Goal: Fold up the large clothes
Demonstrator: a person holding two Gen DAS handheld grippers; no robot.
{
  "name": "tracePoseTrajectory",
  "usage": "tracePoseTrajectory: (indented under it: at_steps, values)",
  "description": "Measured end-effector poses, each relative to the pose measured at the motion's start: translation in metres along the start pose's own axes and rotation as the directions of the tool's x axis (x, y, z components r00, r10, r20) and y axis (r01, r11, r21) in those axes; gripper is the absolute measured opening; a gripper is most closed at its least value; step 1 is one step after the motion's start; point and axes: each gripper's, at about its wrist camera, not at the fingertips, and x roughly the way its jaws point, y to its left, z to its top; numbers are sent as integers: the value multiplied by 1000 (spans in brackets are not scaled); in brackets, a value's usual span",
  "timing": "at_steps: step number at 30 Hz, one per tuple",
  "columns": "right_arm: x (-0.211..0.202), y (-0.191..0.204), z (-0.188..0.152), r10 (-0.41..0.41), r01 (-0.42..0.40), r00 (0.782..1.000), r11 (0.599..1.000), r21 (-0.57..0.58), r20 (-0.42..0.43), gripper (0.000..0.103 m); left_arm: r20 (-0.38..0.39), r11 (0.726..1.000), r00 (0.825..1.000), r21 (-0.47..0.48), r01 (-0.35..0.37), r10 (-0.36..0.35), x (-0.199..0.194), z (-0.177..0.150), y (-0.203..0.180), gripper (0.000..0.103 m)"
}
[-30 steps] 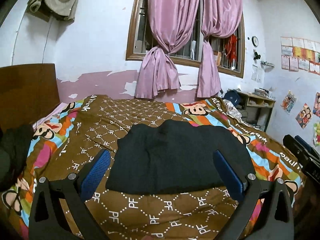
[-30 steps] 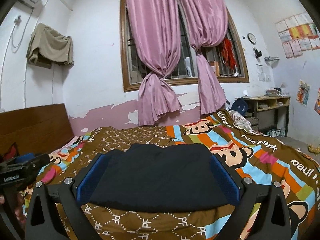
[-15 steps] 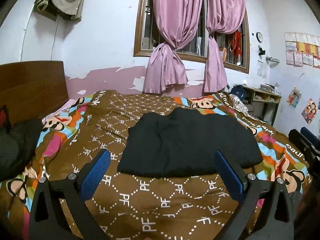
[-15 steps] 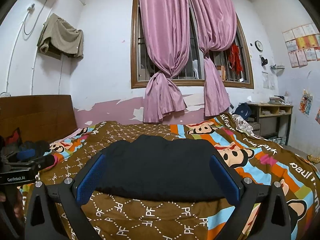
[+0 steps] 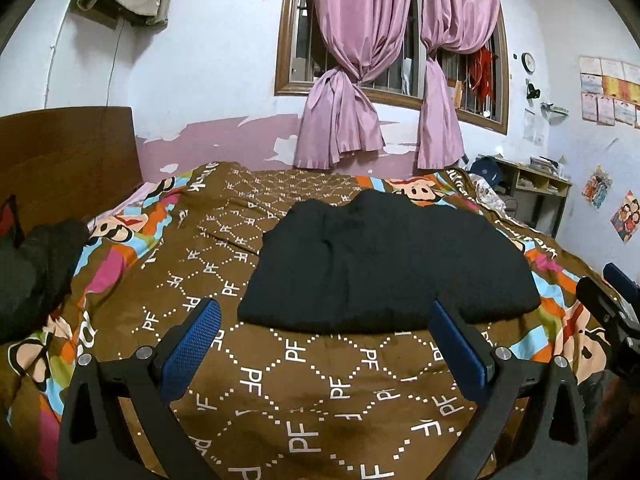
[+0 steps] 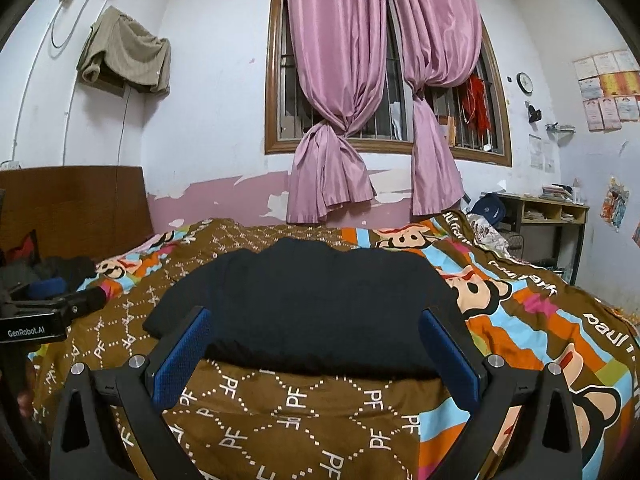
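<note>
Both grippers, left and right, hang wide apart, empty; the folded black garment looks finished, next needs setting aside.

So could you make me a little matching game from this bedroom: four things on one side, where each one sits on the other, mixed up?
Things:
1. black folded garment
2. beige cloth
3. wall clock
4. dark clothes pile

Places:
A. right of the window
B. middle of the bedspread
C. beside the headboard
D. high on the left wall

Pairs: 1-B, 2-D, 3-A, 4-C
</note>
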Motion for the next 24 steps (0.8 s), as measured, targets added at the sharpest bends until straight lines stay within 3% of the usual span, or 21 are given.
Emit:
tracePoseTrajectory:
  at_steps: [24]
  values:
    - [15,-11,-20,-18,21,997,999,40,-78,103,-40,999,999,45,12,-10,20,-22,-6,101]
